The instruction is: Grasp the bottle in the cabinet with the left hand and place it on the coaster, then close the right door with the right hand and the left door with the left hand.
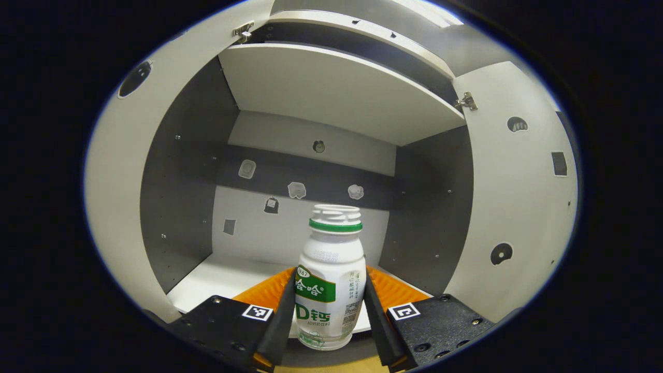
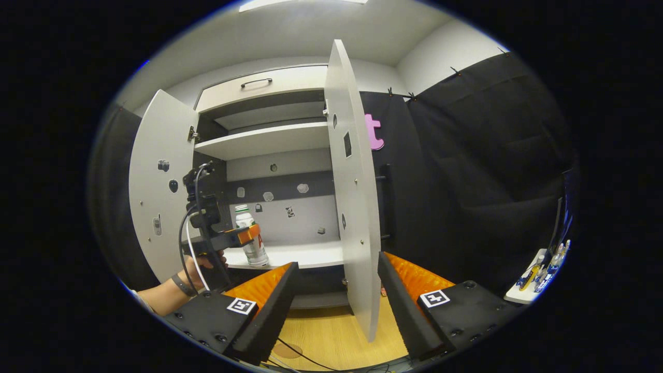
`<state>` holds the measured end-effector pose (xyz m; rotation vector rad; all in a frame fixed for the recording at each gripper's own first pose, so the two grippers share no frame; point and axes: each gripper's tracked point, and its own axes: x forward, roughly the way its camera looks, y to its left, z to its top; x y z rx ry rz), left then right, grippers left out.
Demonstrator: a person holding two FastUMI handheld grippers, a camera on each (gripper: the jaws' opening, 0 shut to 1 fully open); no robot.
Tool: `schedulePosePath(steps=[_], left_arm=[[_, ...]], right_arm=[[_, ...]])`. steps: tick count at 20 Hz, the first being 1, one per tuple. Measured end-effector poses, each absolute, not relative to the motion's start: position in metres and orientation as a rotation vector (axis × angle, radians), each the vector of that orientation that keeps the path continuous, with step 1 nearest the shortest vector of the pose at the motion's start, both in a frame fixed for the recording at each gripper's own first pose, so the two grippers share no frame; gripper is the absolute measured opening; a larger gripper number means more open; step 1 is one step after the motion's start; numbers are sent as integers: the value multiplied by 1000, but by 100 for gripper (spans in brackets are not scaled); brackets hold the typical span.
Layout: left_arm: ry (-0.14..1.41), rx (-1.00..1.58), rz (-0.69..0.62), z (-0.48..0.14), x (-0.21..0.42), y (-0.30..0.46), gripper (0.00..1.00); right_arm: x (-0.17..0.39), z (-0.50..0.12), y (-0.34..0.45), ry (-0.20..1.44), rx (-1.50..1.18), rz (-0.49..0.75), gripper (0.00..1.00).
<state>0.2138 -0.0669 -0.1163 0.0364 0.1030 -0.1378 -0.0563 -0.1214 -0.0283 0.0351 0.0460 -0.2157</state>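
Left gripper view looks straight into the open cabinet (image 1: 259, 176), where the bottle (image 1: 329, 280) stands upright at the front edge of the lower shelf (image 1: 217, 280). The left gripper (image 1: 329, 316) has one finger on each side of the bottle, both pressed against its label, so it is clamped on it. The bottle's base seems to rest on the shelf, though the fingers hide part of it. Both doors stand open: the left door (image 1: 121, 197) and the right door (image 1: 518, 207) flank the opening.

Right gripper view shows the same cabinet from farther back and to the right. A hand (image 2: 199, 269) holds the left gripper (image 2: 248, 234) at the bottle (image 2: 251, 238), near the shelf's left front corner. The right gripper (image 2: 336, 300) hangs in the air with its fingers wide apart, gripping nothing; the right door's (image 2: 352, 197) edge shows between them, farther off. Below lies a wooden worktop (image 2: 331, 336).
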Motion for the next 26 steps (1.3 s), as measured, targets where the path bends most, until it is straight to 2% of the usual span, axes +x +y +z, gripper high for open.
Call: schedulePosePath(steps=[5,11,16,20,23,26], left_arm=[[12,113,-164,-118,144,-74,67],[41,199,-132,-195,65,-86,67],[212,137,-103,-290,29,-94,67],[345,114,-45,-348,24,-81,67],[385,143,-21,-381,23,-68,67],[415,202,-62,-404,22,-65,67]], right_arm=[[-54,-30,-116,54,51,-190,99],[-56,-21,-111,32,52,-205,99],[-63,-7,-114,-18,55,-230,99],[-69,-8,-126,-2,46,-264,99],[-68,-9,-130,6,47,-279,99],[-66,-13,-128,20,46,-274,99]])
